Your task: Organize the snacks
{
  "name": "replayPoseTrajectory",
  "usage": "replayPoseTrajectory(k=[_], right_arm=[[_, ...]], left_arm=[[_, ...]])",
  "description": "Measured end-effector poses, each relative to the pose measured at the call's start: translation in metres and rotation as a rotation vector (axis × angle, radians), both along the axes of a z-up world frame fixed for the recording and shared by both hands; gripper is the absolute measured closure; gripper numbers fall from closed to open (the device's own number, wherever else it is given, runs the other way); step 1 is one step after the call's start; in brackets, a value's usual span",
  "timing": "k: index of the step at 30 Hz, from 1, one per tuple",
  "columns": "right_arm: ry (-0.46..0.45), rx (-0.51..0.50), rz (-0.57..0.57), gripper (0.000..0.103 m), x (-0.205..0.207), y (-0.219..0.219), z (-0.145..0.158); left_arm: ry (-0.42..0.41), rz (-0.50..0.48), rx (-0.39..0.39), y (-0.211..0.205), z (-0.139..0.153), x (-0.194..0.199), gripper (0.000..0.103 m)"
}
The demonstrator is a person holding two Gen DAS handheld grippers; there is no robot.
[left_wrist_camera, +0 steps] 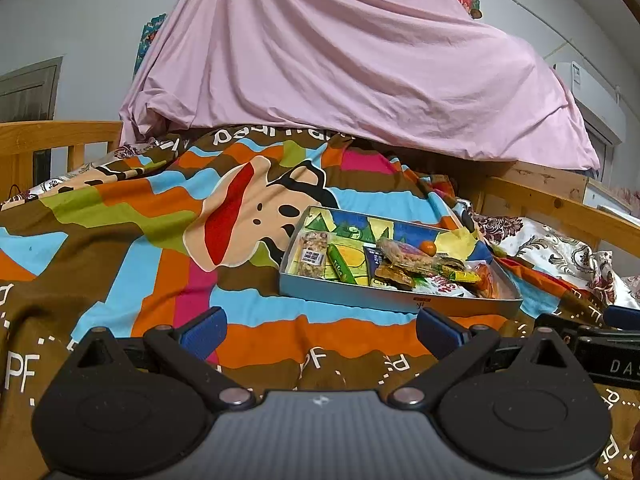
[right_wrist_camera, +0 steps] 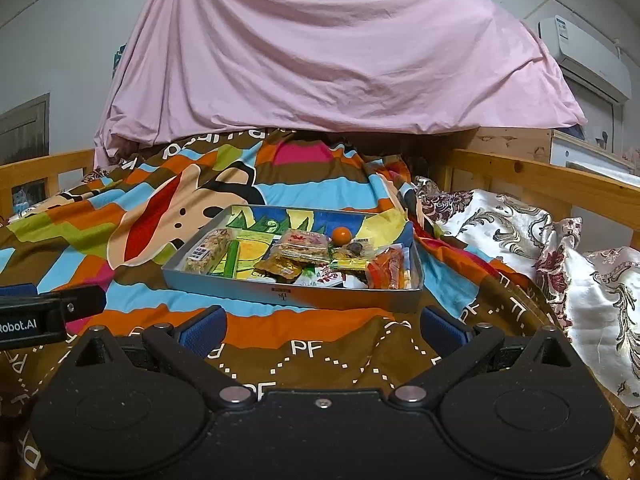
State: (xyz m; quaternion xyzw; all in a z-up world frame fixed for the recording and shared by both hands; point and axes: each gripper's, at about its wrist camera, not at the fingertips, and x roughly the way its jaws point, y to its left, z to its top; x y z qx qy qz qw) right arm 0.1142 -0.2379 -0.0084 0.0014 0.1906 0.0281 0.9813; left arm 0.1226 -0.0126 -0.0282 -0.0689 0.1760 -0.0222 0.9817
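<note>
Your snacks sit in a shallow tray (right_wrist_camera: 224, 286) on the striped blanket (right_wrist_camera: 256, 332), long axis running roughly 9 to 3 o'clock across both views. Most packets pile at the 3 o'clock end: a clear nut bar (right_wrist_camera: 306, 246), a small orange fruit (right_wrist_camera: 342, 235) behind it, an orange packet (right_wrist_camera: 386, 268) at the far right. A second nut bar (right_wrist_camera: 206, 252) and a green stick (right_wrist_camera: 231, 260) lie apart at the 9 o'clock end.

From your right gripper (right_wrist_camera: 322, 330) the tray lies near 12 o'clock, just ahead. From your left gripper (left_wrist_camera: 320, 330) it sits toward 1 o'clock. Judging by that, the right is better lined up. Both have jaws spread wide, holding nothing, short of the tray.
</note>
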Motion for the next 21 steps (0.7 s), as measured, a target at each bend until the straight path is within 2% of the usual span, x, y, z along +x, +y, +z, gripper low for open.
replayPoseTrajectory(k=[21], right_arm=[[-0.001,-0.002,0.002,0.001,-0.0001,0.0001,0.0005]], left_arm=[[0.005,0.003,0.001,0.0007,-0.0018,0.0003,0.0]])
